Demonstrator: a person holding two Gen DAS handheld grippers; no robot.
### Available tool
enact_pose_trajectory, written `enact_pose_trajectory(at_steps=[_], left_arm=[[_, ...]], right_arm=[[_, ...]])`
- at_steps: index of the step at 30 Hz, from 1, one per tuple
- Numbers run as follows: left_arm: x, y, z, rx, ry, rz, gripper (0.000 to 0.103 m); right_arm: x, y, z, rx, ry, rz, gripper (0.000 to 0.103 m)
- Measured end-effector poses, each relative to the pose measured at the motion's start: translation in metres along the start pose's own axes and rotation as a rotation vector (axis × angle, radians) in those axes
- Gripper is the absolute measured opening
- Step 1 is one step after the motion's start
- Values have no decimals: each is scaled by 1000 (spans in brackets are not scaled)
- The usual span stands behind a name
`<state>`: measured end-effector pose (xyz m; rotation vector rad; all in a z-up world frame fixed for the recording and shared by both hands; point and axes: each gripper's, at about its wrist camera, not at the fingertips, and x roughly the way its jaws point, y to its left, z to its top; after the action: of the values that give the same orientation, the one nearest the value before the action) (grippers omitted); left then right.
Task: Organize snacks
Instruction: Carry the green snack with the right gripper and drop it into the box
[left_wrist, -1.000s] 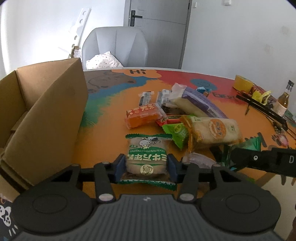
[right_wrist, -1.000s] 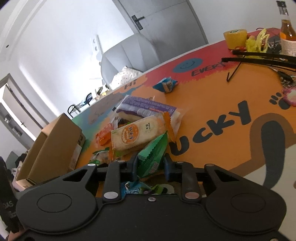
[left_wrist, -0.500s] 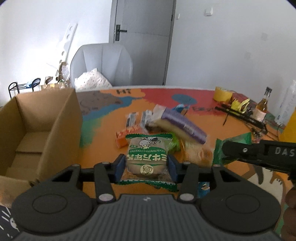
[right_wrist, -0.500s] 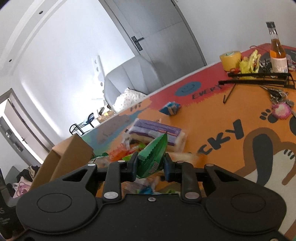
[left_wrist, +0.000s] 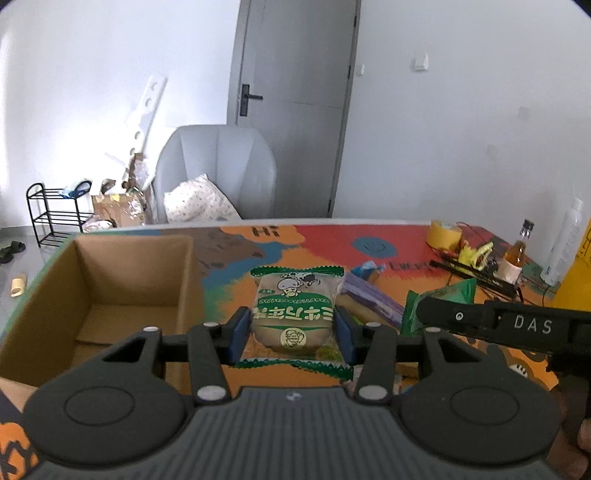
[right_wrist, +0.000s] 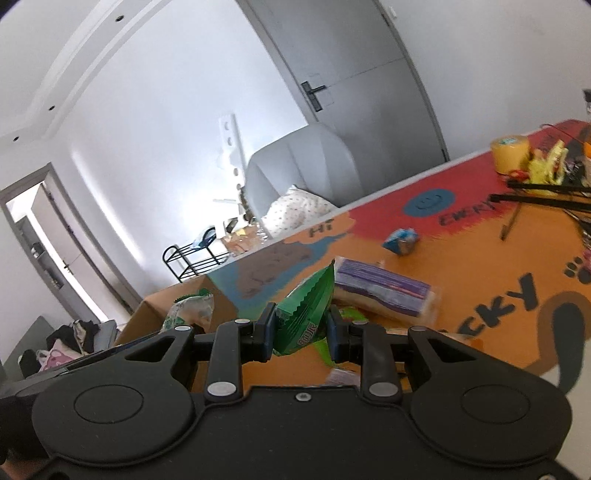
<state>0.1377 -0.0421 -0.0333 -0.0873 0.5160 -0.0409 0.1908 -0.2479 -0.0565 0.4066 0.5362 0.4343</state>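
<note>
My left gripper (left_wrist: 293, 334) is shut on a green-and-white packaged bun (left_wrist: 295, 314) and holds it above the table, just right of the open cardboard box (left_wrist: 110, 291). My right gripper (right_wrist: 301, 332) is shut on a green snack packet (right_wrist: 306, 306), lifted above the table; it also shows in the left wrist view (left_wrist: 436, 306). A purple-wrapped snack (right_wrist: 380, 286) and a small blue packet (right_wrist: 400, 240) lie on the colourful table (right_wrist: 480, 266). The box shows in the right wrist view (right_wrist: 166, 310), with the bun (right_wrist: 190, 310) in front of it.
A yellow tape roll (left_wrist: 443, 232), a bottle (left_wrist: 515, 254) and black clutter (left_wrist: 476, 273) sit at the table's far right. A grey chair (left_wrist: 218, 173) stands behind the table. More snacks lie below the grippers, mostly hidden.
Both grippers have lifted their snacks up off the table. The left one has moved left toward the box, whose inside now shows.
</note>
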Motion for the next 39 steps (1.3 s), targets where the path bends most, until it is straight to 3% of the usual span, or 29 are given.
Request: enact_pose_trajectory(at_steps=[14, 28, 39], left_arm=[[-27, 58, 14, -48, -37, 75, 48], [-23, 123, 18, -134, -20, 182, 48], [-21, 141, 21, -175, -18, 221, 54]], right_arm=[[29, 53, 8, -69, 15, 90, 26], [65, 97, 4, -139, 70, 165, 26], [87, 125, 0, -148, 112, 235, 26]])
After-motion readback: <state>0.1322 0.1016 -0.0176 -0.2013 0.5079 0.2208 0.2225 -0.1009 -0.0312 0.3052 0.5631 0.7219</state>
